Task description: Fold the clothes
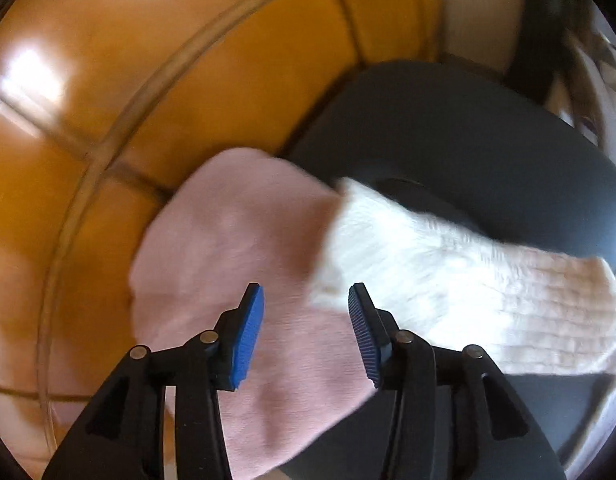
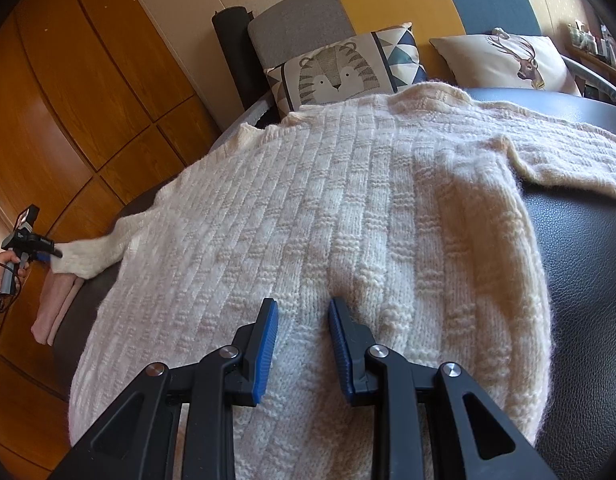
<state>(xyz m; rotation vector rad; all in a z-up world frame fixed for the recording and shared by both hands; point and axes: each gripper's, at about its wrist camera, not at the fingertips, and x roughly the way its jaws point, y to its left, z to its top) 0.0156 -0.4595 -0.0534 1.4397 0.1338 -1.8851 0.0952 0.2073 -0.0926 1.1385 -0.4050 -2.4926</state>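
Covering most of the dark leather couch (image 2: 580,240), the cream knit sweater (image 2: 348,200) lies spread flat, its body running lengthwise away from my right claw toward the cushions (image 2: 340,68) at the far end. Its hem end is nearest me; one sleeve (image 2: 568,160) lies out across the seat to the right, the other sleeve (image 2: 96,254) stretches off to the left edge of the couch.

My right claw (image 2: 302,344) sits low over the hem region, fingers parted with a narrow gap, pads just at the knit; I cannot tell whether they touch it, and nothing is pinched between them.

My left claw (image 1: 306,332) is out at that left sleeve. Seen from the right wrist, its tip is at the cuff; from its own camera the fingers stand spread and hold nothing, with the white sleeve just ahead and to the right and a folded pink garment (image 1: 236,264) directly beneath.

Judgement: the left sleeve's long axis runs from my left claw back toward the body, so any inward fold of it falls to the left hand; the right hand is nearer the hem
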